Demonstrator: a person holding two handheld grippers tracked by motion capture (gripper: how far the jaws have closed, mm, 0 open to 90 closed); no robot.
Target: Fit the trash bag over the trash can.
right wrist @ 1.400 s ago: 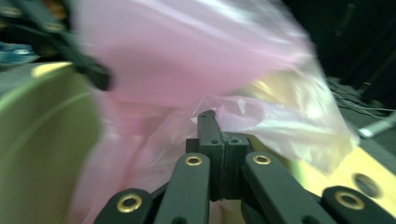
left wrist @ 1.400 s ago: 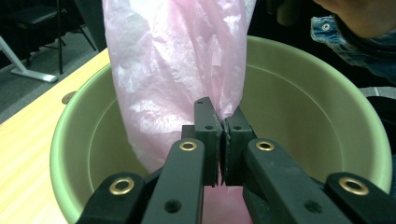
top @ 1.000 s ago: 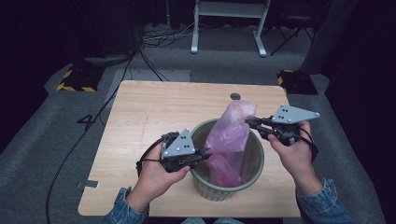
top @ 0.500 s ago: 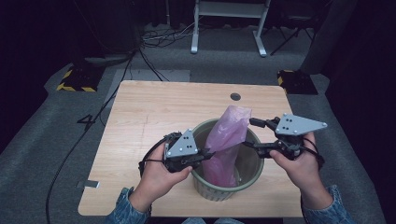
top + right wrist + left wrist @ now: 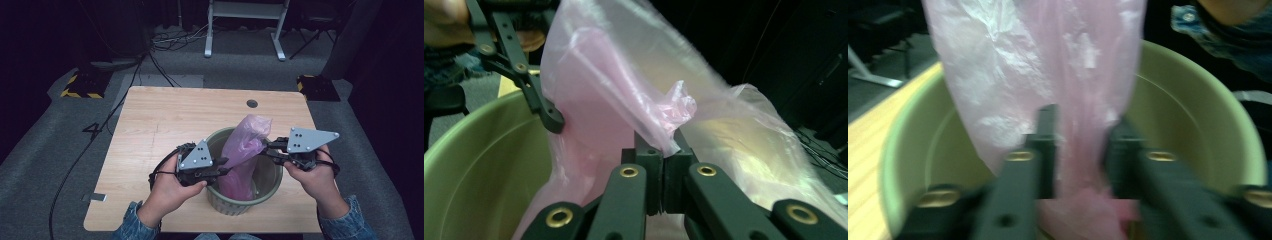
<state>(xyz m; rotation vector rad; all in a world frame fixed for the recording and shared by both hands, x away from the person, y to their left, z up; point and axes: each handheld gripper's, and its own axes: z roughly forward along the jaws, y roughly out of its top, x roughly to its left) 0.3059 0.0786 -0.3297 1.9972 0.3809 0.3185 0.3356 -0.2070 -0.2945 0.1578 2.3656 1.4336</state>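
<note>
1. We are pinching a fold of the pink bag [image 5: 624,115] in our right gripper [image 5: 663,165], jaws closed on it.
2. Our left gripper [image 5: 1080,150] is straddling the bag, jaws parted.
3. The bag is standing in the green bin [image 5: 270,175] on the worktop [image 5: 150,125].

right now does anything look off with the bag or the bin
The pink bag is not lining the green bin: it stands bunched in a column sticking up above the rim. The right gripper pinches a fold of it; the left gripper straddles it, jaws apart.
</note>
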